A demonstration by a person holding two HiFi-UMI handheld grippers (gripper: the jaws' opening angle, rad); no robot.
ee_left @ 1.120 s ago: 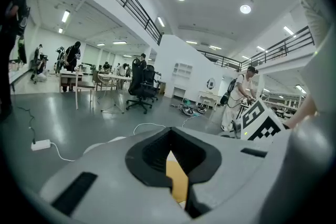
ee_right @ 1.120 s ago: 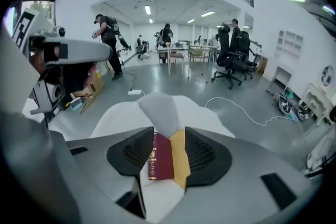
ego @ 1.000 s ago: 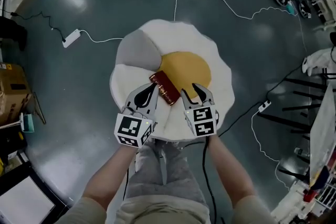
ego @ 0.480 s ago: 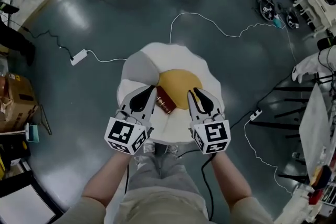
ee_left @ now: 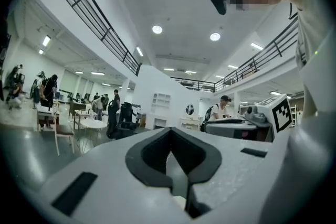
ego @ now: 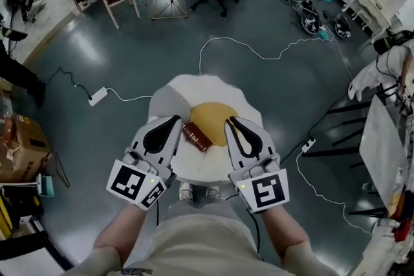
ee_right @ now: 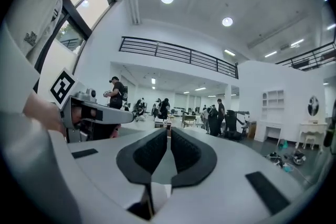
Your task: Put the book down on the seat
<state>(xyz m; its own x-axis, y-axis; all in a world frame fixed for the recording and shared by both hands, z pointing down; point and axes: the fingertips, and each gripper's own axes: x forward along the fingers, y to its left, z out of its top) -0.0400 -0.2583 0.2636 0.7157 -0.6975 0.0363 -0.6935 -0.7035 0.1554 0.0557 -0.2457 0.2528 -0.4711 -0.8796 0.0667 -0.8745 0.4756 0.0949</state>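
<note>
Held side by side, both point level. The left gripper (ego: 173, 120) is closed, empty; the right gripper (ego: 232, 121) has just been closing, nothing between its jaws.

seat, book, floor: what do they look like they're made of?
Seat: soft fabric cushion, probably plush. It is matte white with a yellow centre and a scalloped edge.
Book: dark red cover with a slight sheen, maybe leatherette, but too small to be sure.
Floor: glossy grey, likely polished concrete or epoxy. It mirrors bright lights.
</note>
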